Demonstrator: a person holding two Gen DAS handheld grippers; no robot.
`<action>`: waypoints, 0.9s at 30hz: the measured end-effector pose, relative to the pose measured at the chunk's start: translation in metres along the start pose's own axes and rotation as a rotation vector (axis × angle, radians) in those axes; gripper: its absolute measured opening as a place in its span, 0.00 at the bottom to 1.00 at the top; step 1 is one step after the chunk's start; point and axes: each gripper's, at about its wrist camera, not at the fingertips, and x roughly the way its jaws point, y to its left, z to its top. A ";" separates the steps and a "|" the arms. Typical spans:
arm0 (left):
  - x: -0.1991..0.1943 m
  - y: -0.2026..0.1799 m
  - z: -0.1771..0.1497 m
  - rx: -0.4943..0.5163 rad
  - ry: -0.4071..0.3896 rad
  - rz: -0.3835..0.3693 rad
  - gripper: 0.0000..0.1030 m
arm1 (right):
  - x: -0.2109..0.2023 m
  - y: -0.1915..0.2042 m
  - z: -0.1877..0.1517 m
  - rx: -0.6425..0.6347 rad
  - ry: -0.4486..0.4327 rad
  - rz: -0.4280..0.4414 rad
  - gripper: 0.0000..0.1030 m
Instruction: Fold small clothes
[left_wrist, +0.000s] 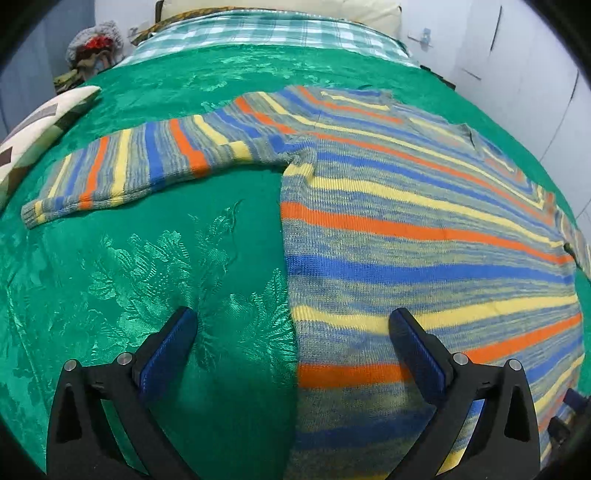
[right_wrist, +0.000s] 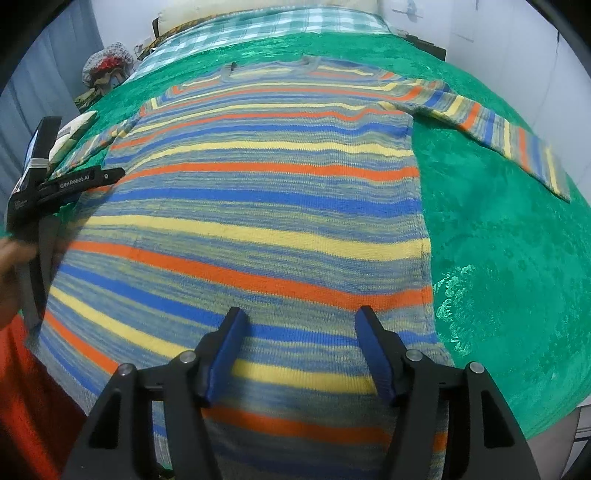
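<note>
Left wrist view: left gripper wide open, empty, straddling the side edge of the striped knit sweater; slick green bedspread could get pinched with it. Right wrist view: right gripper partly open, empty, above the sweater's lower body; soft ribbed knit may bunch unevenly.

Left tongs gape (empty); right tongs open.

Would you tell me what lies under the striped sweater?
The striped sweater lies flat on the green bedspread, which shows around it. Anything beneath its body is covered.
</note>
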 end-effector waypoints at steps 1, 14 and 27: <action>0.000 0.000 0.000 -0.004 0.001 -0.004 1.00 | 0.000 0.000 0.000 0.000 0.001 -0.001 0.61; 0.008 0.003 0.002 -0.002 0.003 -0.002 1.00 | 0.000 0.001 0.001 0.006 -0.002 0.009 0.66; 0.008 0.003 0.002 -0.002 0.003 -0.002 1.00 | 0.000 0.002 0.000 -0.006 -0.008 0.001 0.67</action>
